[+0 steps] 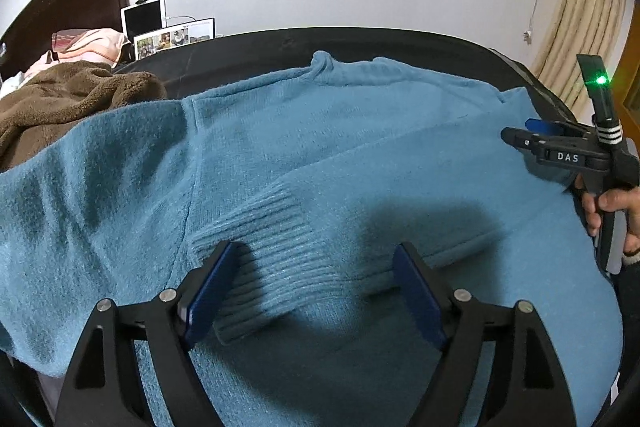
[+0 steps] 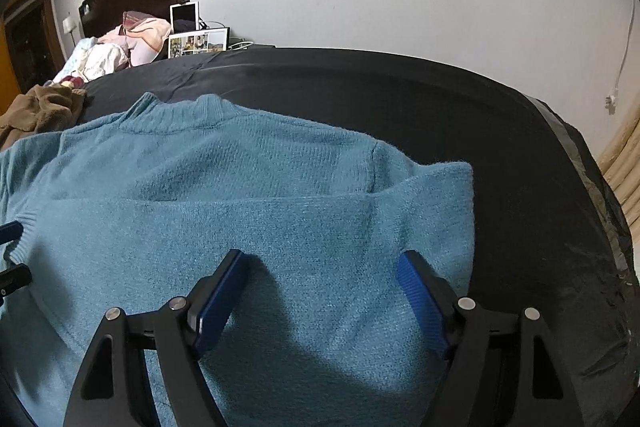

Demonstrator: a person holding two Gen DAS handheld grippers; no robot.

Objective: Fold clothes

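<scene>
Left wrist view shows the left tool point(image 1: 316, 291) with jaws apart above the ribbed cuff point(image 1: 272, 267) of a blue sweater point(image 1: 360, 131) spread flat on the black bench point(image 2: 500, 147). Nothing is clamped. The right tool point(image 2: 324, 301) also stands apart, empty, over the sweater's folded sleeve near its right edge.

One legible marking was found: the white capital letters "DAS", printed on the black plastic body of the right gripper point(image 1: 520, 135), as seen from the left wrist view. The small framed board with photographs point(image 1: 174, 39) standing against the white wall carried a line of print too small to be read. No other text was legible.
</scene>
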